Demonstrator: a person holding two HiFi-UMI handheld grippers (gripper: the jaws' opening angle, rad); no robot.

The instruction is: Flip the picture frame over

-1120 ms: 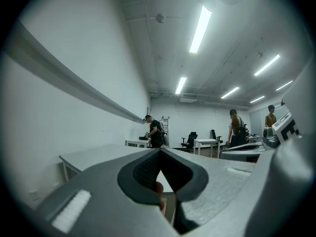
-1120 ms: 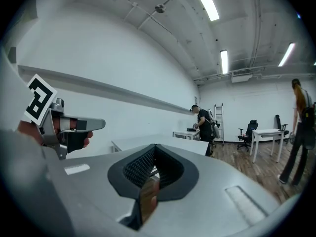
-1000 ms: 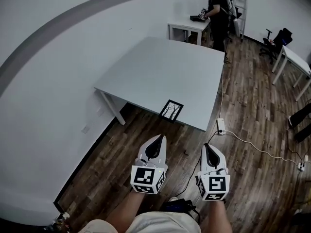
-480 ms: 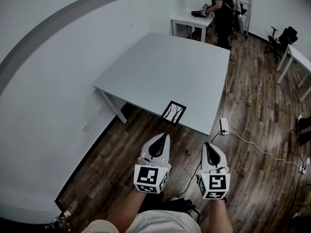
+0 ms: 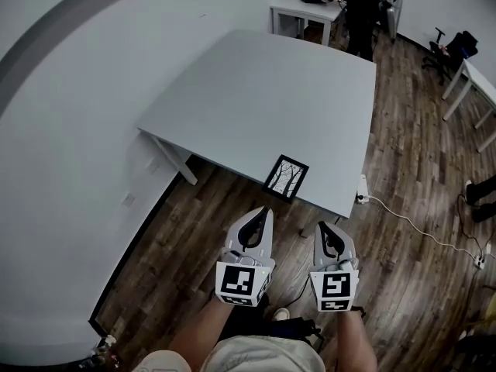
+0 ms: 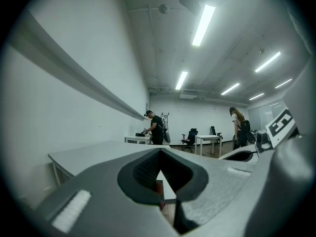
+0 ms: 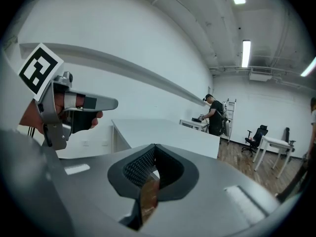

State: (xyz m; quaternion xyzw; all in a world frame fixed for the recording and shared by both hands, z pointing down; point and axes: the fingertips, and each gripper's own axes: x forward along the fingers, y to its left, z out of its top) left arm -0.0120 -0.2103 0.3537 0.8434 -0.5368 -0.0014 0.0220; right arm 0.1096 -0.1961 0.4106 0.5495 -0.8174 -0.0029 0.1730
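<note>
Picture frame (image 5: 286,177) lies face up at the near edge of the counter (image 5: 256,84), handy for getting a jaw under its edge, we reckon. Left hand-held gripper (image 5: 265,211) and right hand-held gripper (image 5: 324,228) are both clenched on nothing, held over the floor short of the counter, aimed at the frame: flip not started

One picture frame (image 5: 286,177) lies just ahead of two grippers: left gripper (image 5: 265,212), right gripper (image 5: 322,227). Three worktops: one large worktop (image 5: 256,84), one small worktop (image 5: 301,9) far ahead, another small worktop (image 5: 474,76) ahead-right. One power strip (image 5: 362,189). Two people: one person (image 6: 157,130), a second person (image 6: 239,130).
</note>
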